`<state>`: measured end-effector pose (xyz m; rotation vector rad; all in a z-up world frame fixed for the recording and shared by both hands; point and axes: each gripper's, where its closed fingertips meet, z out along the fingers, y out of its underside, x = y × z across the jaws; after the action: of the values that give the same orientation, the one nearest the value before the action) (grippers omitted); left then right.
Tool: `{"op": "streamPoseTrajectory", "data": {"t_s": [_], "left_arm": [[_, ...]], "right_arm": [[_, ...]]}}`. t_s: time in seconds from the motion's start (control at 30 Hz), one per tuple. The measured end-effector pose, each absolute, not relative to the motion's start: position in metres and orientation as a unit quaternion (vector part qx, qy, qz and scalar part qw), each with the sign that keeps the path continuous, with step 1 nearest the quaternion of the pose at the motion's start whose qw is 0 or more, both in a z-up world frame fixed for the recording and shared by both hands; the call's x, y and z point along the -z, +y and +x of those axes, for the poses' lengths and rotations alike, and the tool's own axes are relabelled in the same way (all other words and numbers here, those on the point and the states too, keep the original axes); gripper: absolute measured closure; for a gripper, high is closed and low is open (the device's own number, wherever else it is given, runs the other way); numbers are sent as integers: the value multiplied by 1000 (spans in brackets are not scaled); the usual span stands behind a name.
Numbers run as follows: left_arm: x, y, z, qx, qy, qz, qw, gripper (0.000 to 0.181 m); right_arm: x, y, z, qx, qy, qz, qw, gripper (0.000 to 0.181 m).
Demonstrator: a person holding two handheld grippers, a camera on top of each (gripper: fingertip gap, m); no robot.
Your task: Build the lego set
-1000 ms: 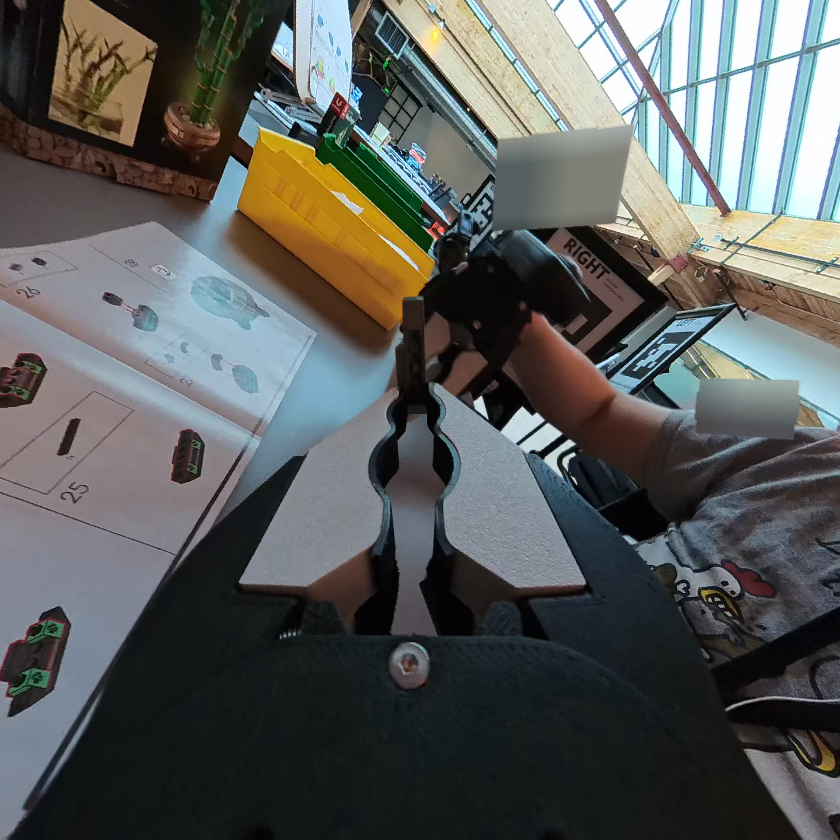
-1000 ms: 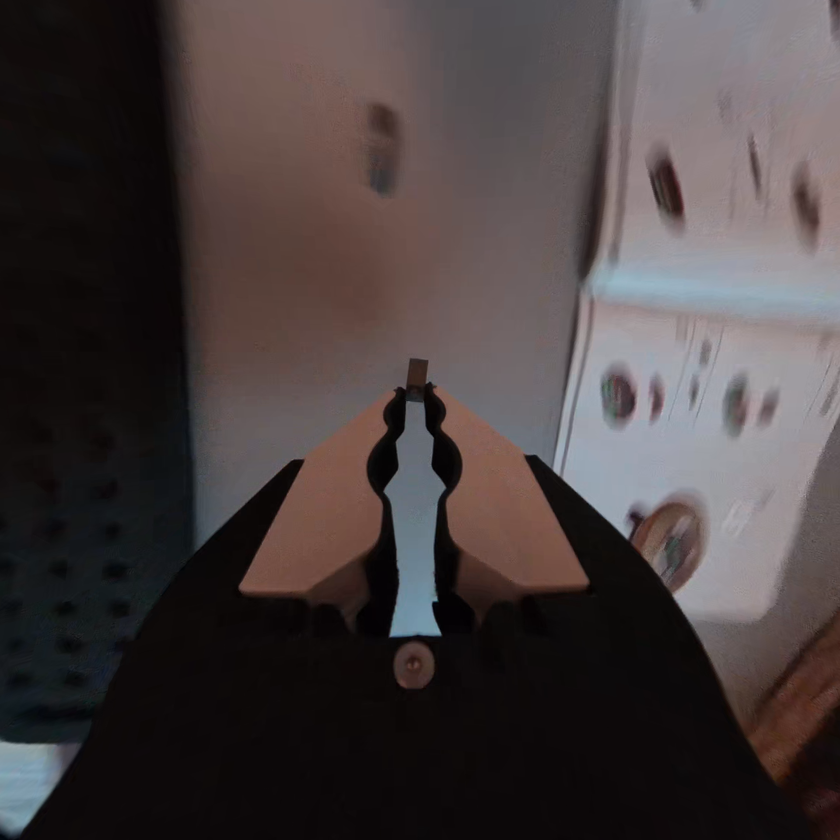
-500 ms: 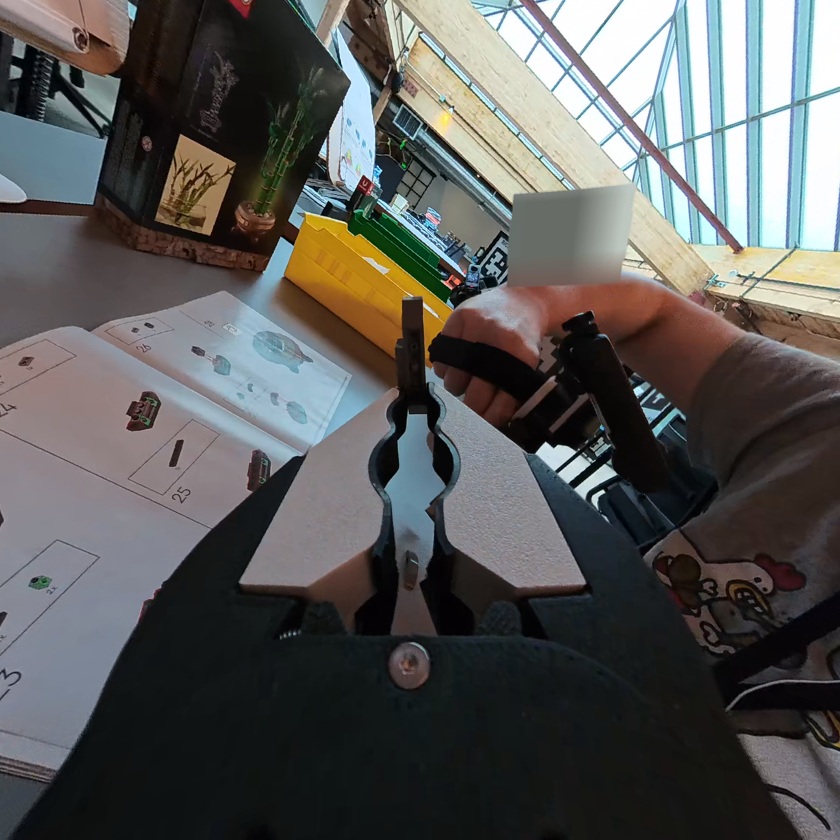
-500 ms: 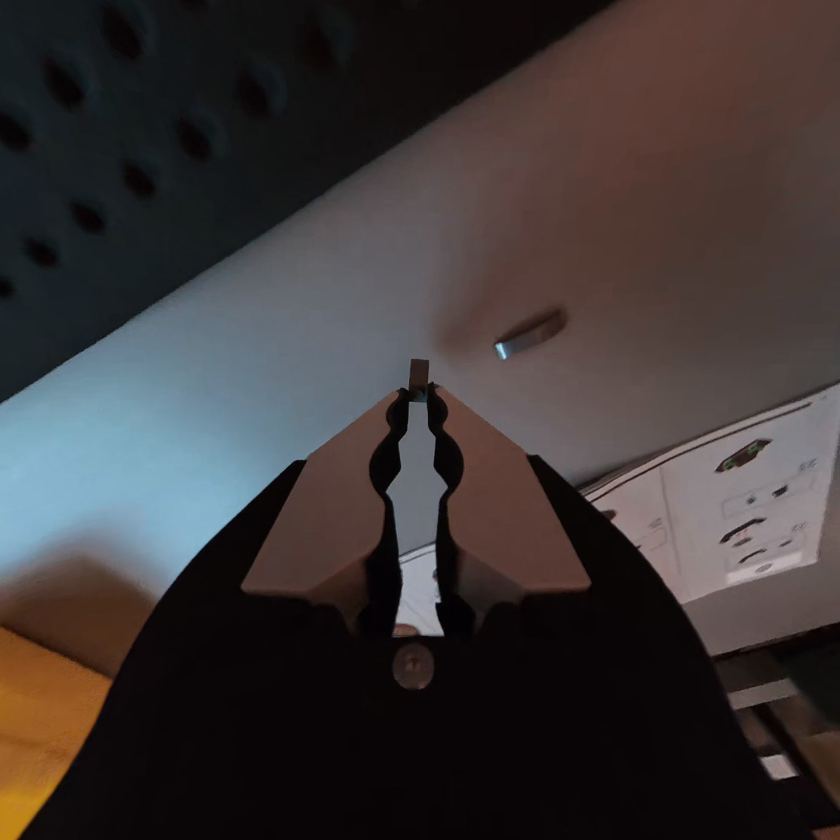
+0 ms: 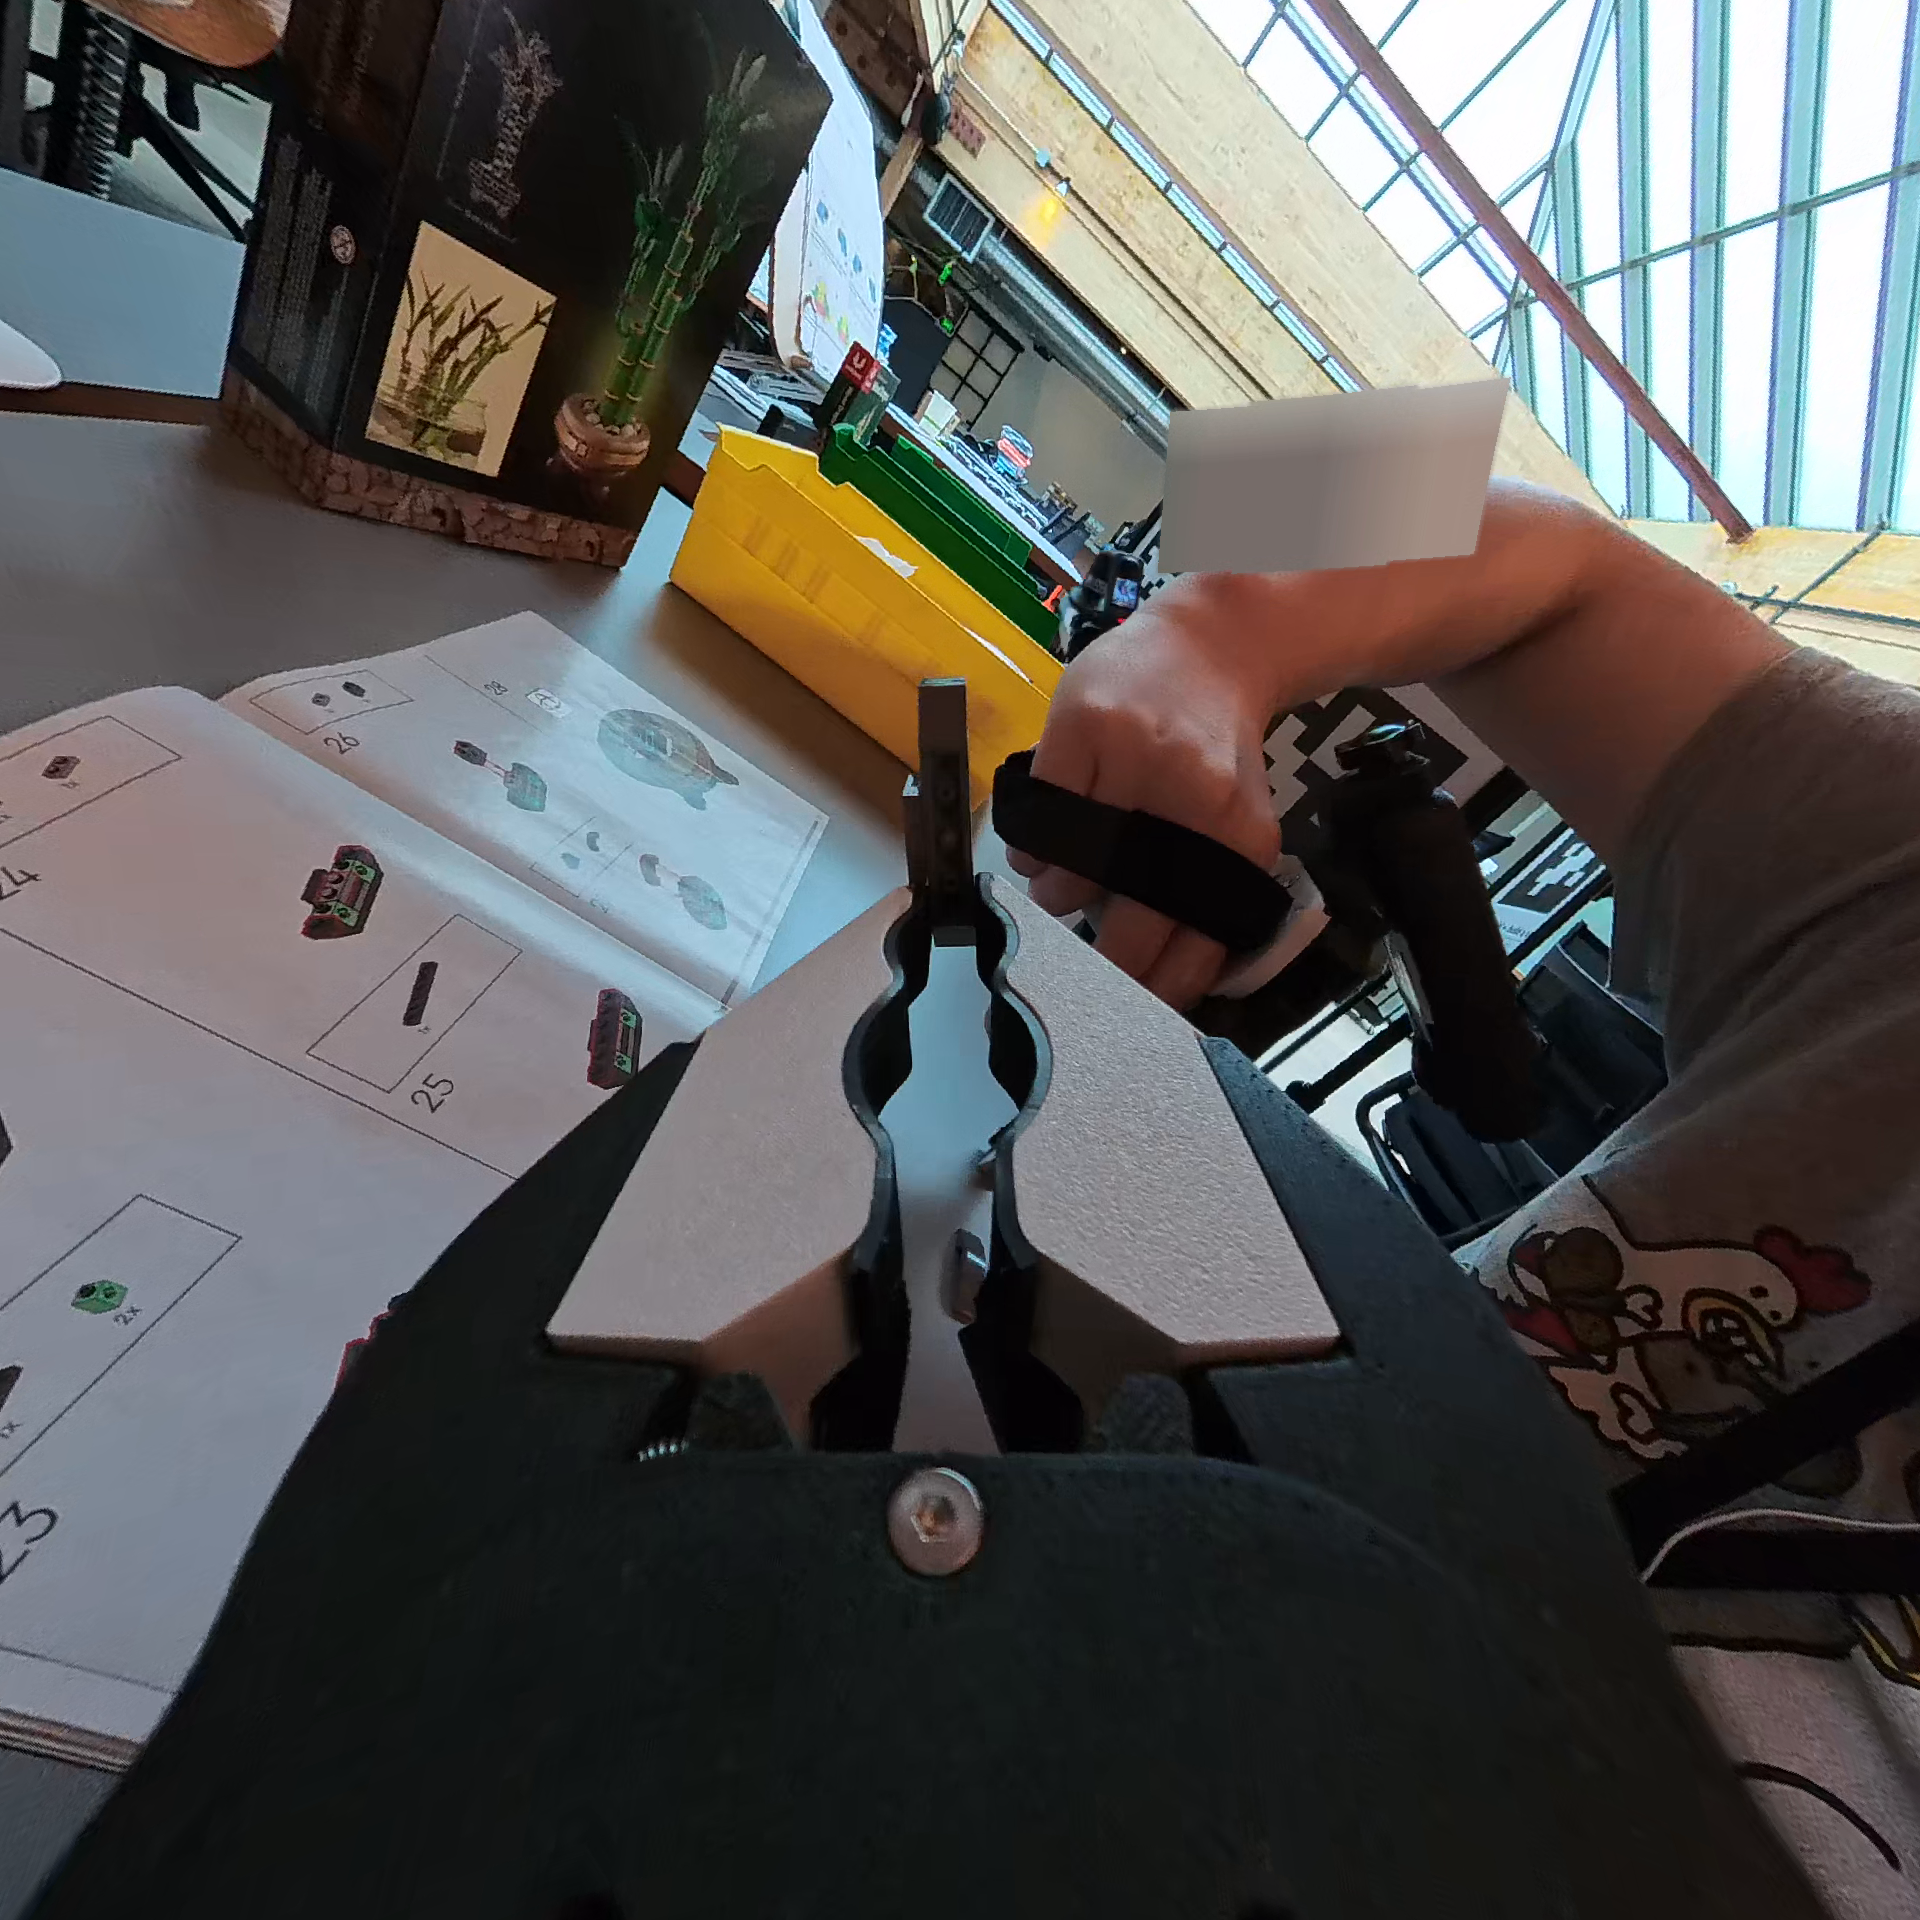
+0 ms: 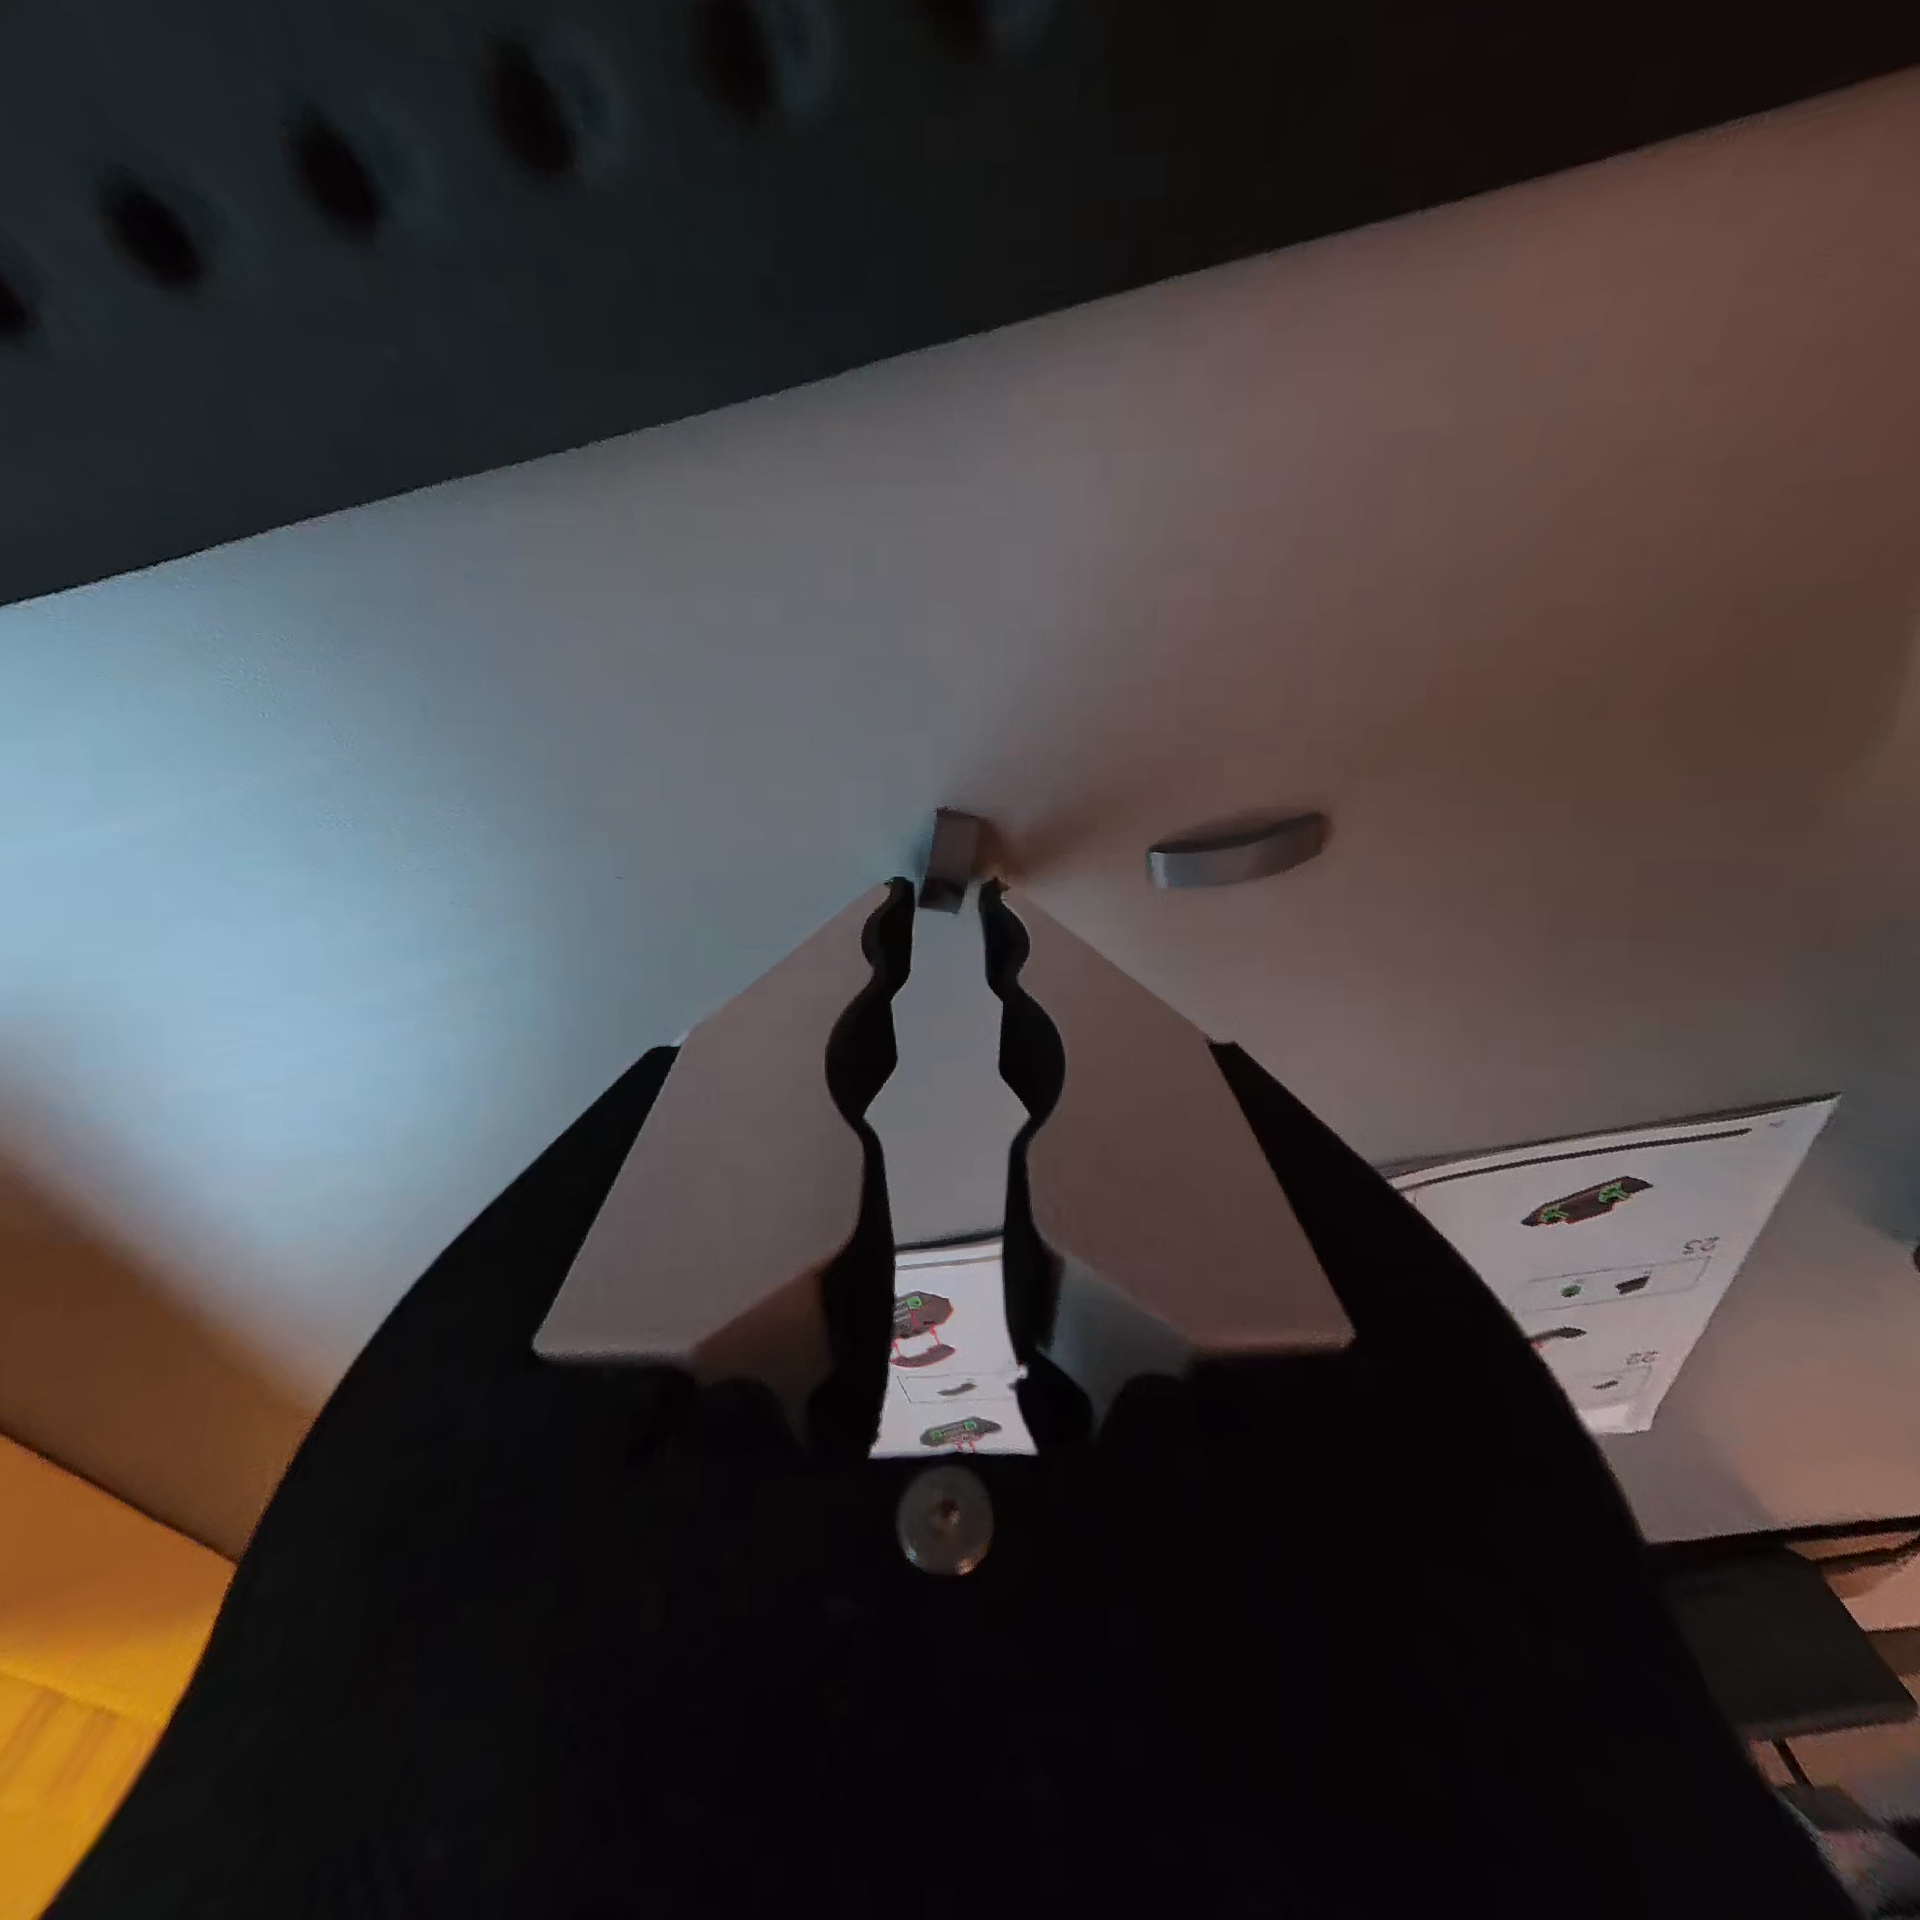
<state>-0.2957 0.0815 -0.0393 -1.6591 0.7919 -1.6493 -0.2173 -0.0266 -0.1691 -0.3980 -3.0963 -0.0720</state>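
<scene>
My left gripper [image 5: 943, 914] is shut on a long dark lego bar [image 5: 940, 800] that stands up out of its tips, held above the grey table [image 5: 208, 561]. My right gripper [image 6: 945, 894] points down at the table [image 6: 520, 779]. Its jaws stand slightly apart around a small grey lego piece [image 6: 954, 868] that touches the table, tilted. A curved grey piece [image 6: 1236, 862] lies just to its right. In the left wrist view a hand [image 5: 1143, 790] holds the right gripper's handle [image 5: 1444, 935]; its fingers are hidden.
An open instruction booklet [image 5: 312, 987] lies on the left, also in the right wrist view [image 6: 1621, 1247]. The black set box [image 5: 499, 260] stands at the back, beside a yellow bin [image 5: 831, 592] and a green bin [image 5: 935, 509]. A dark perforated panel [image 6: 416, 208] borders the table. The grippers' ends are close to 20 cm from one another.
The right gripper has come down to the table and its jaws have widened around the small grey piece. The left gripper has tilted slightly, still holding the dark bar.
</scene>
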Motion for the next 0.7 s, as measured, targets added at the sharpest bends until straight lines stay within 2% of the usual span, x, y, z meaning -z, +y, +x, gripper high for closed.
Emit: {"op": "streamPoseTrajectory", "data": {"t_s": [0.13, 0.27, 0.37, 0.4, 0.47, 0.6, 0.63, 0.67, 0.7], "left_arm": [[41, 83, -296, 634, 300, -634, 325, 176], [42, 84, -296, 638, 293, -636, 321, 176], [41, 86, -296, 644, 282, -634, 322, 176], [38, 86, -297, 649, 279, -631, 321, 176], [35, 86, -296, 656, 276, -624, 322, 176], [38, 85, -292, 666, 268, -618, 319, 176], [38, 83, -291, 672, 268, -615, 312, 176], [36, 81, -290, 678, 267, -612, 307, 176], [34, 79, -289, 681, 267, -609, 308, 177]], "right_arm": [[165, -24, -217, 33, -990, -137, 20, 155], [144, -14, -216, 55, -973, -214, 60, 152], [106, 3, -233, 55, -912, -360, 188, 139], [90, 10, -239, 48, -875, -417, 241, 128], [57, 20, -245, 37, -786, -513, 343, 124], [0, 21, -243, 18, -586, -603, 541, 131], [-9, 20, -239, 13, -527, -620, 581, 138], [-10, 16, -235, 2, -474, -648, 596, 148], [-5, 14, -228, -3, -419, -686, 595, 150]]}}
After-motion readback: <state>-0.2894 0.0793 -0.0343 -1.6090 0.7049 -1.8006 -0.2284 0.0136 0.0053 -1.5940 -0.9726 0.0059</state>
